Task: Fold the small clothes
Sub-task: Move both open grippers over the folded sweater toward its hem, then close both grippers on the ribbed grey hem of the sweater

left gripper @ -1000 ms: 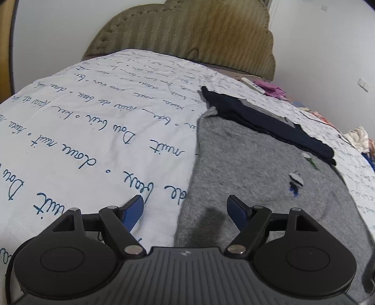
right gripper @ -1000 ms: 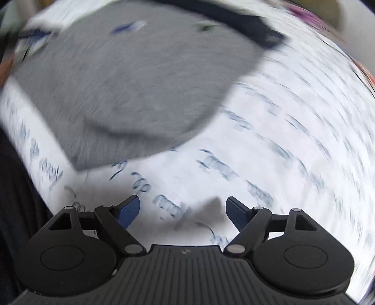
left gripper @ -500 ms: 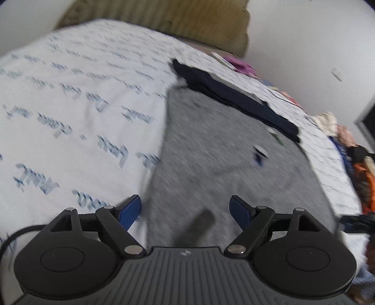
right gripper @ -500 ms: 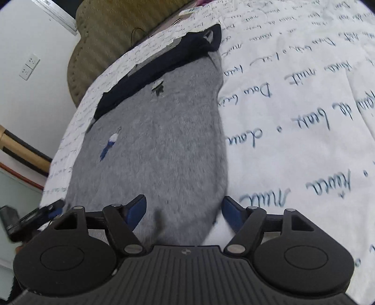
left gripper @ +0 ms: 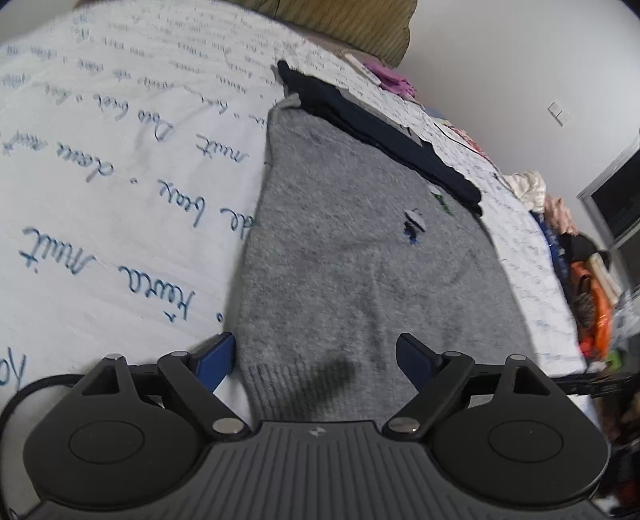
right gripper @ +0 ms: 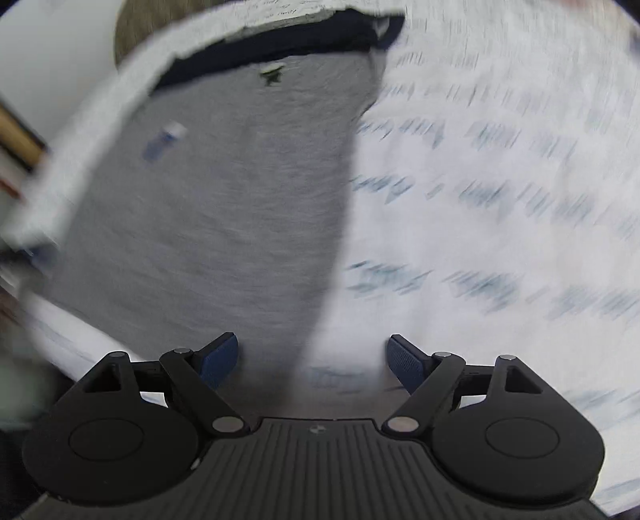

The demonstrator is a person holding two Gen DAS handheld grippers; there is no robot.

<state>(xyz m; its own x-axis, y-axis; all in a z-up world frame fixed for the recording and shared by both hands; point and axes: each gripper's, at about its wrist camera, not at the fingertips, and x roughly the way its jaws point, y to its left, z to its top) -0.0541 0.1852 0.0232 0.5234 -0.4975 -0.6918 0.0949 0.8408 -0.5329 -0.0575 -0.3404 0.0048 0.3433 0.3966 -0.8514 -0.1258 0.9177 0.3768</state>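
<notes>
A small grey knit sweater (left gripper: pixel 352 248) lies flat on a white bedsheet with blue handwriting print (left gripper: pixel 100 168). A dark navy band (left gripper: pixel 380 132) runs along its far end, and small embroidered motifs sit near it. My left gripper (left gripper: pixel 316 356) is open and empty, just above the sweater's ribbed near-left corner. In the blurred right wrist view the sweater (right gripper: pixel 240 192) fills the left half. My right gripper (right gripper: pixel 312 356) is open and empty over the sweater's near-right edge.
A padded olive headboard (left gripper: pixel 344 28) stands at the far end of the bed. Pink cloth (left gripper: pixel 394 82) lies near it. A pile of mixed clothes (left gripper: pixel 576 264) sits past the bed's right side. A white wall with a switch plate (left gripper: pixel 560 114) is behind.
My left gripper has dropped closer to the sweater's near-left corner. My right gripper has swung from the bare sheet to the sweater's near-right edge and is still moving. Both stayed open.
</notes>
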